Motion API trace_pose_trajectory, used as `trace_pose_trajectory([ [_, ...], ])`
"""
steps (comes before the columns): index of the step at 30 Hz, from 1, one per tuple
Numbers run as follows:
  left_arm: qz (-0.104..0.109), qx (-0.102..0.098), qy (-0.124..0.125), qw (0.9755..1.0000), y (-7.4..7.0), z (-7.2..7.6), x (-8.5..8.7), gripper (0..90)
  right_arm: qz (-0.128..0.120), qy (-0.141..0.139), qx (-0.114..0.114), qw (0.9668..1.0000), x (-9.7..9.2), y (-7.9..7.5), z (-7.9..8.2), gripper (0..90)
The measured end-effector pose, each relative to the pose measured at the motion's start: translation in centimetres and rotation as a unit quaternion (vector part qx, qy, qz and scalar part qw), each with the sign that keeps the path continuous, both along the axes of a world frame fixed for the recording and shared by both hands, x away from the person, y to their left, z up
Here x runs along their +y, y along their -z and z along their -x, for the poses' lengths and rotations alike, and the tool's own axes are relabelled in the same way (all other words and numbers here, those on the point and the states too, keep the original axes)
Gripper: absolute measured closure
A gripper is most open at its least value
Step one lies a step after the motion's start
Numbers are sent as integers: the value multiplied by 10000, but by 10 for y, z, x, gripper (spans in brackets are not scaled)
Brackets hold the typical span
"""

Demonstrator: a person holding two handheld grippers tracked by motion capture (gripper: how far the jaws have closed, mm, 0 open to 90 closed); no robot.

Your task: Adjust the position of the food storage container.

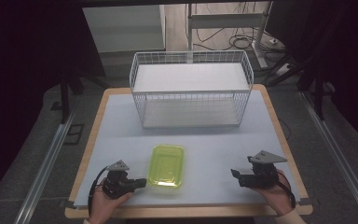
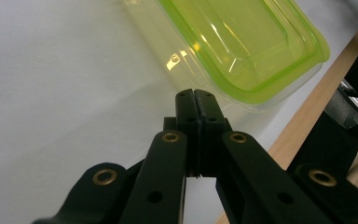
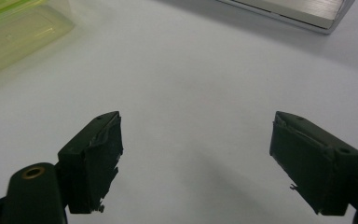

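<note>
1. My left gripper (image 1: 141, 182) sits at the near left of the table (image 1: 121, 121), jaws pressed flat together with nothing between them
2. Its tips point at the yellow-green plastic container (image 1: 167, 165) and, in the high view, lie just beside that container's near left corner; in the left gripper view (image 2: 196, 93) they stop a little short of the rim (I cannot tell whether they brush it)
3. The container (image 2: 242, 42) lies flat on the pale table cover, near the front edge and roughly midway between my two hands, its clear base showing under the green rim
4. My right gripper (image 1: 235, 174) rests at the near right, well apart from the container, held in my right hand (image 1: 277, 193)
5. In the right gripper view (image 3: 196, 158) my jaws stand wide apart with bare table between the pads (nothing held), and the container (image 3: 18, 32) shows at the upper left corner
6. Beyond the container, at the far side of the table, stands a white wire basket (image 1: 191, 91), apart from both grippers
</note>
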State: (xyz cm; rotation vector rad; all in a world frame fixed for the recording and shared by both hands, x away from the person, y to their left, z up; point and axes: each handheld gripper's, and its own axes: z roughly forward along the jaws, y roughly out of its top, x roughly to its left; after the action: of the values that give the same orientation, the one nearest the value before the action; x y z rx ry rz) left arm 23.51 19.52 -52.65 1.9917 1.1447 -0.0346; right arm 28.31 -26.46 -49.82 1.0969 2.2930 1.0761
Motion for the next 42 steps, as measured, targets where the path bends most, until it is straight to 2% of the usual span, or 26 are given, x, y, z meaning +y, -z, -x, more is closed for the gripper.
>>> trace_pose_trajectory([
  [14,-64,54,140,9999,2,-2,-13,900,-6,-13,-15,10000,0,0,0,170],
  [19,-92,58,255,9996,2,-3,-24,900,-15,-25,-17,10000,1,-1,1,170],
  [28,-141,89,548,9984,2,-1,-55,900,-41,-34,-17,10000,1,-1,1,170],
  [38,-168,41,553,9983,6,-3,-80,900,-43,-44,-3,10000,2,-1,1,170],
  [42,-157,32,619,9980,7,-4,-99,900,-34,-59,4,10000,2,0,1,170],
])
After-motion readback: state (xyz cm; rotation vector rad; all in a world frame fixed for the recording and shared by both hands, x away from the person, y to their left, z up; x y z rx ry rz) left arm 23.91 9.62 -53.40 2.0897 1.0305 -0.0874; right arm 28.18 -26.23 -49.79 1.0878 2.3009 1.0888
